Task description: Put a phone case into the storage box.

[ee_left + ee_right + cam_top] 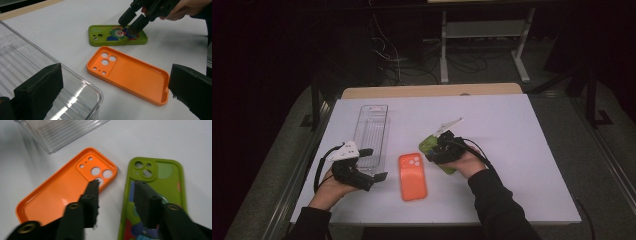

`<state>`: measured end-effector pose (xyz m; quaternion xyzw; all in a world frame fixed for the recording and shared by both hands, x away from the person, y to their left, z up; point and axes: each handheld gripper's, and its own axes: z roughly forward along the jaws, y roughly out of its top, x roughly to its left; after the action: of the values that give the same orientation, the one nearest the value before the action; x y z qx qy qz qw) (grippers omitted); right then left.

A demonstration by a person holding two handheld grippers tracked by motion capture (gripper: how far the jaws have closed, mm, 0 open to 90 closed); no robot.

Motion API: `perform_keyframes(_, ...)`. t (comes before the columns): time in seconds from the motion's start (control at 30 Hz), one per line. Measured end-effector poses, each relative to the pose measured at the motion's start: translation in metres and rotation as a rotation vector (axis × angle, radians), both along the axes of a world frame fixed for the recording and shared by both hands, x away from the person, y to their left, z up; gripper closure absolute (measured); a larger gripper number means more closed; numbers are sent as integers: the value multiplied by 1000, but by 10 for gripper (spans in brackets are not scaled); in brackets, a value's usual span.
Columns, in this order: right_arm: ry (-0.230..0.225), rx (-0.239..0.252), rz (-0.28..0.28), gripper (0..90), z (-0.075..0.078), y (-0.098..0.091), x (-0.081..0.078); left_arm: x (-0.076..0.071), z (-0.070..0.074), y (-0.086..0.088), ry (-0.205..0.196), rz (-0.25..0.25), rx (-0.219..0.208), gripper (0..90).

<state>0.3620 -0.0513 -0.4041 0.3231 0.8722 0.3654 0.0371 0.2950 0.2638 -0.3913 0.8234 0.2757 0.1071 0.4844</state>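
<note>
A green phone case [430, 145] with a cartoon print lies flat on the white table [512, 150], and an orange phone case [412, 176] lies hollow side up to its left. My right gripper [116, 183] hovers low over the green case [165, 180], one jaw above its picture and the other above the gap beside the orange case [60, 192]; the pads press on nothing. In the left gripper view its fingertips [133, 28] sit right at the green case [105, 37]. My left gripper [374, 164] rests wide open at the near end of a clear plastic container [372, 132].
The clear container [30, 62] is long, ribbed and empty, lying lengthwise at the left of the table. A wooden strip [432, 91] edges the table's far side. Cables and desk legs stand on the dark floor beyond.
</note>
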Motion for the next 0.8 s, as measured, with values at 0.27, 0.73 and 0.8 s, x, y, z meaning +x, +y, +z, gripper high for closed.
perform_keyframes(0.27, 36, -5, 63, 873, -7, 20, -1, -1, 0, -1, 0, 0, -4, 0)
perform_keyframes(0.73, 40, -92, 261, 880, -19, 41, -37, -1, 0, -1, -3, -6, 2, 0)
perform_keyframes(0.8, 42, -98, 268, 880, -21, 40, -39, -1, 0, -1, -3, -5, 2, 0)
